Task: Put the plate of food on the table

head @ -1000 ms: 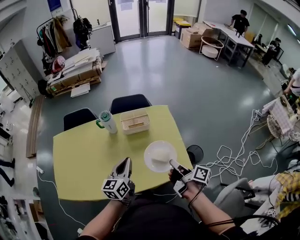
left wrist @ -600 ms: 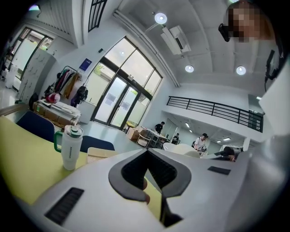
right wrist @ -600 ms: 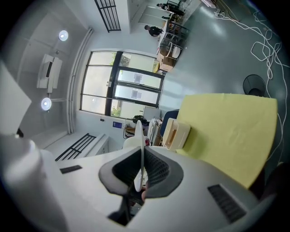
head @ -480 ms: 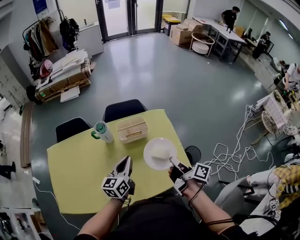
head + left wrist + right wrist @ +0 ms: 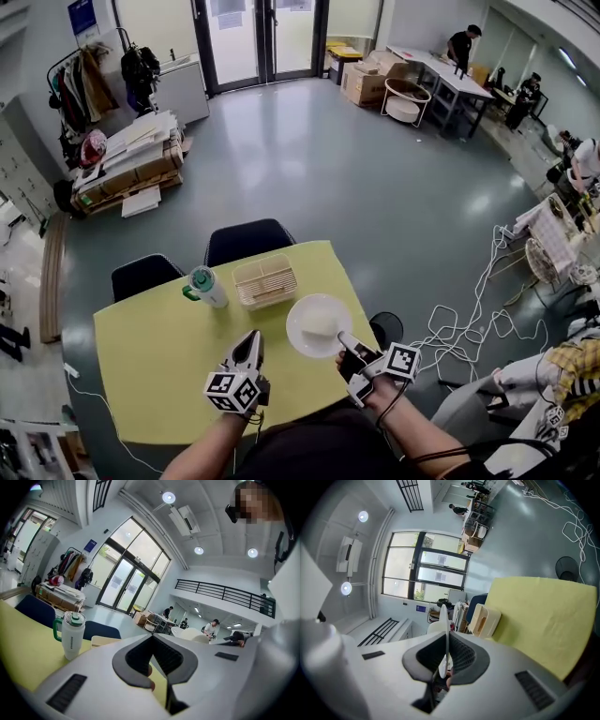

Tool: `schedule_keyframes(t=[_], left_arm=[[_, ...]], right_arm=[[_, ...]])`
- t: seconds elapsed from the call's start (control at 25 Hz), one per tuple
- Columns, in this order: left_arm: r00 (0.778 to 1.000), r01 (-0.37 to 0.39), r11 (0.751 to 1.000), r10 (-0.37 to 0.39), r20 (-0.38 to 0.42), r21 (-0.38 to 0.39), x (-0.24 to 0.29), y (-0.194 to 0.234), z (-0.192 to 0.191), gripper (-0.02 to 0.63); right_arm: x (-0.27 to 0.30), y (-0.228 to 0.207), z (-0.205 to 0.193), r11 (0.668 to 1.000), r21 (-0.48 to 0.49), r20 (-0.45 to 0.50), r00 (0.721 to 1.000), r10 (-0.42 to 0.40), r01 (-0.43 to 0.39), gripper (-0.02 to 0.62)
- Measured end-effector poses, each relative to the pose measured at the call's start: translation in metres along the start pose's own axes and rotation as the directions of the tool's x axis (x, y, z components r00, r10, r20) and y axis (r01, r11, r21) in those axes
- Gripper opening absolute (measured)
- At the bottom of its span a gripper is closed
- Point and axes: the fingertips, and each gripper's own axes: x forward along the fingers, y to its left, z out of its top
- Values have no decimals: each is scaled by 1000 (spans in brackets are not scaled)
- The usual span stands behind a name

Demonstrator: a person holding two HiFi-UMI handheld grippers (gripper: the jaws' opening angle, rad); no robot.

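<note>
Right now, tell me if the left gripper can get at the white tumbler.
Probably yes: only bare yellow table lies between the left gripper and the tumbler; its shut jaws must open first.

Large open workshop-office hall: grey floor (image 5: 309, 159), glass double doors (image 5: 262, 37), coat rack (image 5: 80, 80), stacked boards (image 5: 131, 150), cardboard boxes (image 5: 361, 84), people (image 5: 462, 44) at a long work surface (image 5: 469, 82), loose cables (image 5: 469, 319).

Yellow table (image 5: 159, 356) with tumbler (image 5: 205, 286) and cream basket (image 5: 265, 281)
</note>
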Motion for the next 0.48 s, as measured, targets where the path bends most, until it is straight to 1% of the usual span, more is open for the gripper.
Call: schedule_keyframes(t=[0.24,0.48], left_arm=[[997,-66,998,66,25,-15,0,3,2,9],[992,-117,993,119,46,-28,6,2,3,8]], right_arm=[[19,0,5,1000,-16,-81,997,3,-4,21],[36,-2,24,1000,-17,-126,992,21,-23,21]])
